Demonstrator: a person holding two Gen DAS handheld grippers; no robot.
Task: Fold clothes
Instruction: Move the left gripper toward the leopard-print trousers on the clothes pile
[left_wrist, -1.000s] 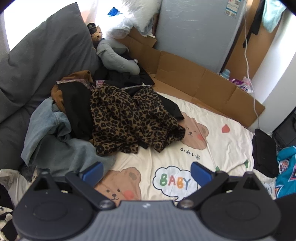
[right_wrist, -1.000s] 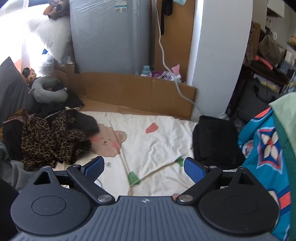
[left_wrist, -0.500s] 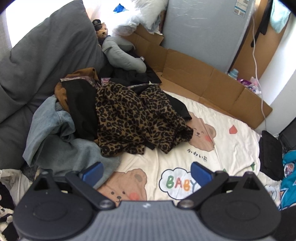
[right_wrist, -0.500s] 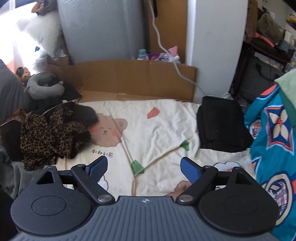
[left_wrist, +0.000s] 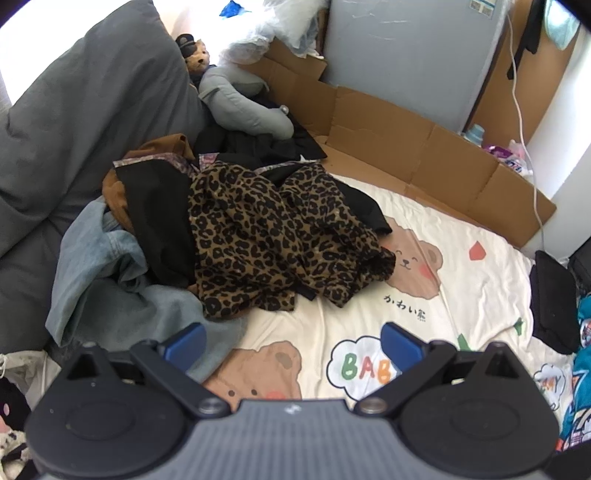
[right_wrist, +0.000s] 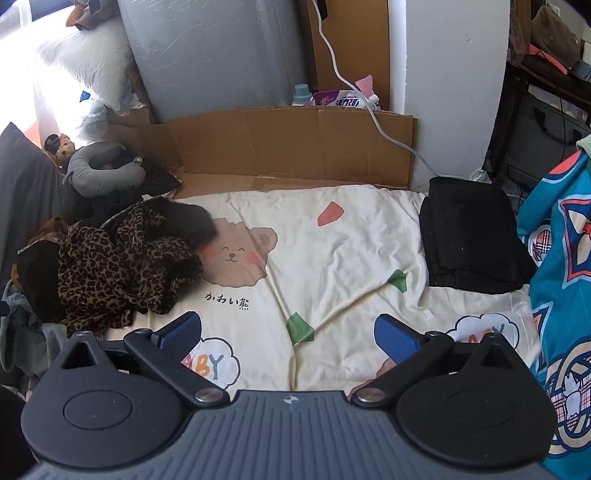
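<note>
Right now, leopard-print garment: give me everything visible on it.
The leopard-print garment is thin, soft-looking fabric, tan with black spots, crumpled and unfolded. It lies on top of the clothes pile, draped over a black garment and beside blue denim, its loose edge spilling onto the cream bear-print sheet. Neither gripper touches it.

the cream bed sheet (right_wrist: 332, 258) carries coloured letters "baby" in a printed cloud (left_wrist: 364, 365), partly hidden by a finger; under the smiling bear print (right_wrist: 236, 254) stands black japanese script, "かわい熊"; a second cloud (right_wrist: 484, 332) shows faint "baby" letters; the pouch (right_wrist: 341, 99) behind the cardboard has print too small to read
</note>
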